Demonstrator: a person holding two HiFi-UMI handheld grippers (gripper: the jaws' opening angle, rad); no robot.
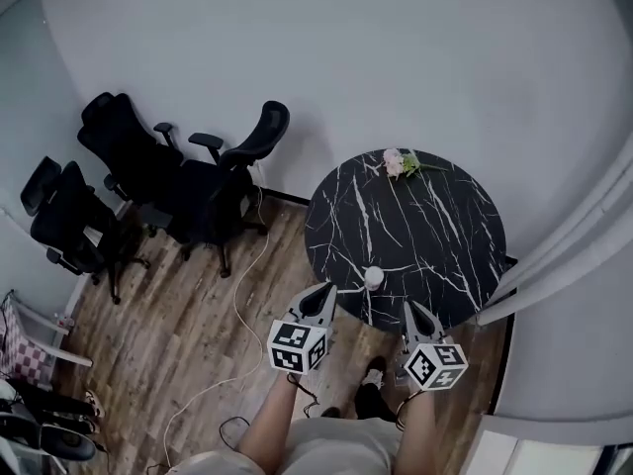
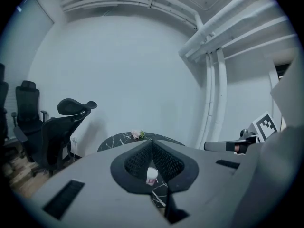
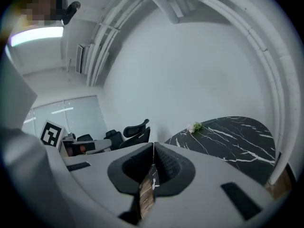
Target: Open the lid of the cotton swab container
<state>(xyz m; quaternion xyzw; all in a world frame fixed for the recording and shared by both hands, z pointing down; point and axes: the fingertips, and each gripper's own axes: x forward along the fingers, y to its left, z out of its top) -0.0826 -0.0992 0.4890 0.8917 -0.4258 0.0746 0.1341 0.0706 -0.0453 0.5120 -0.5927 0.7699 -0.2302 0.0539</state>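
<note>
- A round black table [image 1: 445,245] with white marble veins stands before me.
- A small white cotton swab container [image 1: 373,277] sits upright near my edge.
- A pink flower sprig [image 1: 401,162] lies at the far edge.

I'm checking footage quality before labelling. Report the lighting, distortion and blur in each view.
Head view: dim, even light, dark corners, fisheye-curved wall; the cotton swab container is tiny. Left gripper view: round vignette, bowed pipes, the left gripper soft up close. Right gripper view: bright ceiling light upper left, table rim curved.
</note>
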